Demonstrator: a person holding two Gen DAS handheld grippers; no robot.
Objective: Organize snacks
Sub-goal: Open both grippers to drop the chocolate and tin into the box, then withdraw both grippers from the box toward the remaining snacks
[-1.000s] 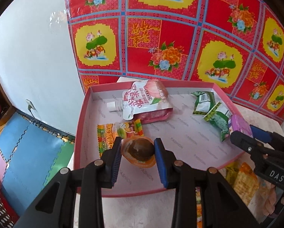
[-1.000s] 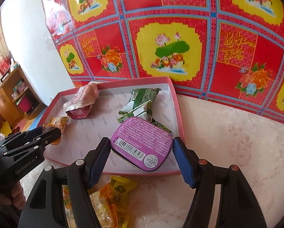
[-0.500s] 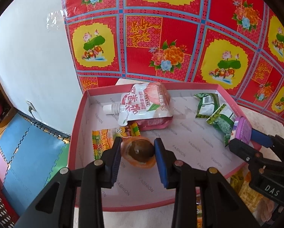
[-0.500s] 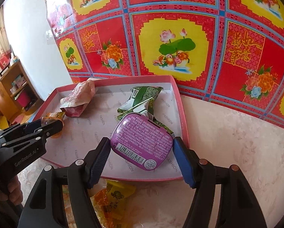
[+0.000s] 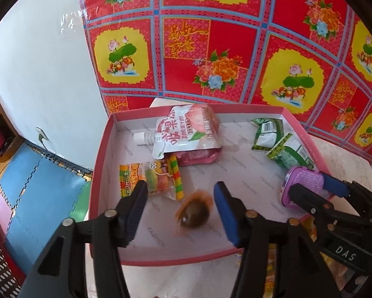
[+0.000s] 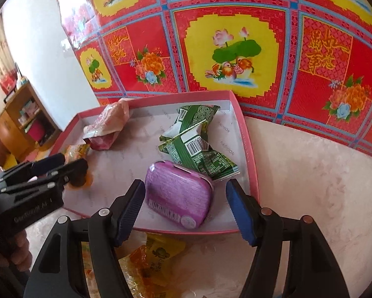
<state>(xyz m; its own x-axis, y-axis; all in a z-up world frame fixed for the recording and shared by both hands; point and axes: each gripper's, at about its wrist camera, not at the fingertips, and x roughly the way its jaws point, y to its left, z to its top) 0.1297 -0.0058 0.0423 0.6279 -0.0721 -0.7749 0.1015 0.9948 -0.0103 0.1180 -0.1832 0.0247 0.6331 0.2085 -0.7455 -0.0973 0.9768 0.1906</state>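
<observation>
A pink tray [image 5: 104, 164] sits on the table. My left gripper [image 5: 179, 206] hangs over the tray's near part and its jaws are opening. A brown jelly cup [image 5: 194, 213] with an orange rim is blurred between them, and neither pad touches it. My right gripper [image 6: 186, 198] is over the tray's right front corner. The purple tin [image 6: 178, 191] lies tilted and blurred between its jaws, with a gap at the blue pad [image 6: 238, 211]. The tin leans against green packets [image 6: 193, 136]. The left wrist view shows the same tin [image 5: 302, 181].
In the tray lie a peach drink pouch [image 5: 186, 131] and a rainbow candy packet [image 5: 156, 178]. Loose yellow and orange snack packets [image 6: 158, 255] lie on the pale table top [image 6: 310, 186] in front of the tray. A red patterned cloth [image 6: 235, 49] hangs behind.
The left jaws have spread and the jelly cup has dropped from between them toward the tray floor. The purple tin has tipped and sunk away from the right pad.
</observation>
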